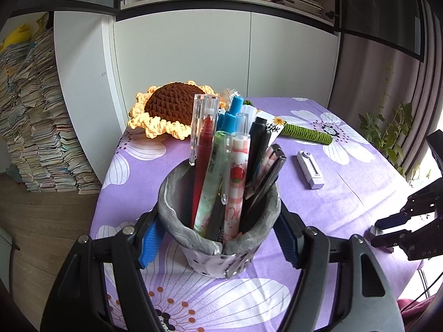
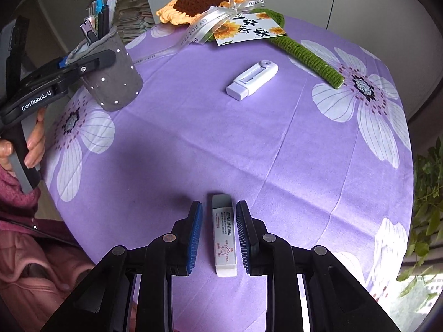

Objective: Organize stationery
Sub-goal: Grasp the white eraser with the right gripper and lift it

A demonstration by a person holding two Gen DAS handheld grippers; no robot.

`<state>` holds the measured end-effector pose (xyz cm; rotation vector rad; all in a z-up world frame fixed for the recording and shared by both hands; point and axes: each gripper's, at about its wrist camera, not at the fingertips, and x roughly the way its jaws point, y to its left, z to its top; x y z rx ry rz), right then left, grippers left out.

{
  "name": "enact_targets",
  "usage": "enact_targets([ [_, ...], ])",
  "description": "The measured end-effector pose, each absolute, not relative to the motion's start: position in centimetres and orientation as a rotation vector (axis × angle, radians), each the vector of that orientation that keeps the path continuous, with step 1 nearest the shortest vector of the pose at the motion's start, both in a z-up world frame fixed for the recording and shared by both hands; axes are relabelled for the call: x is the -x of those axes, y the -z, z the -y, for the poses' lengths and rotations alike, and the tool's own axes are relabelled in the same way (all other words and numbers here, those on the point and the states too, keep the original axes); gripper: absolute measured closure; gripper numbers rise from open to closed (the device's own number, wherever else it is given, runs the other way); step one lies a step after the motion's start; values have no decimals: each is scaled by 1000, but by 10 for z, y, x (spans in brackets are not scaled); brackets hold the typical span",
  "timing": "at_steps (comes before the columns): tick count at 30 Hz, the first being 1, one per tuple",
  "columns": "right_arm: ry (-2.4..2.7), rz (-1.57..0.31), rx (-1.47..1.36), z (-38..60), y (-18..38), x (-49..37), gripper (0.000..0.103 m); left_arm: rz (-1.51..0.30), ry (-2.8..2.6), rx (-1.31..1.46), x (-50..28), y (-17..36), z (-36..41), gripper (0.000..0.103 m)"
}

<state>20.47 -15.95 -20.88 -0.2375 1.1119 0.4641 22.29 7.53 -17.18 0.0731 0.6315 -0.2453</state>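
Observation:
My left gripper [image 1: 218, 215] is shut on a grey pen holder [image 1: 210, 257], its blue pads pressed against both sides near the rim. Several pens [image 1: 206, 149] stand in the holder. The right wrist view shows that holder [image 2: 116, 83] tilted at the table's left edge, in the left gripper [image 2: 94, 58], which a hand holds. A white eraser [image 2: 224, 238] in a printed sleeve lies flat on the purple cloth. My right gripper [image 2: 218, 207] points down over it, open, one pad on each side with a gap. In the left wrist view the right gripper [image 1: 376, 228] is low at the right edge.
A white slider eraser [image 2: 253, 80] lies mid-table. A crocheted sunflower [image 2: 202, 0] with a green stem [image 2: 313, 58], ribbon and card [image 2: 246, 29] lies at the far side. The round table's purple floral cloth [image 2: 249, 144] ends close by on the left. A plant [image 2: 426, 221] stands at the right.

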Motion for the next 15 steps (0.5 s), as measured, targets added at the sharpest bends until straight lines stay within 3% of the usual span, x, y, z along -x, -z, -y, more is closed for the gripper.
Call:
enact_targets([
  [12, -436, -1103, 251, 157, 211, -207, 78, -604, 255, -71, -219, 165, -78, 33],
  [15, -425, -1091, 256, 155, 211, -207, 85, -601, 258, -73, -219, 165, -78, 34],
])
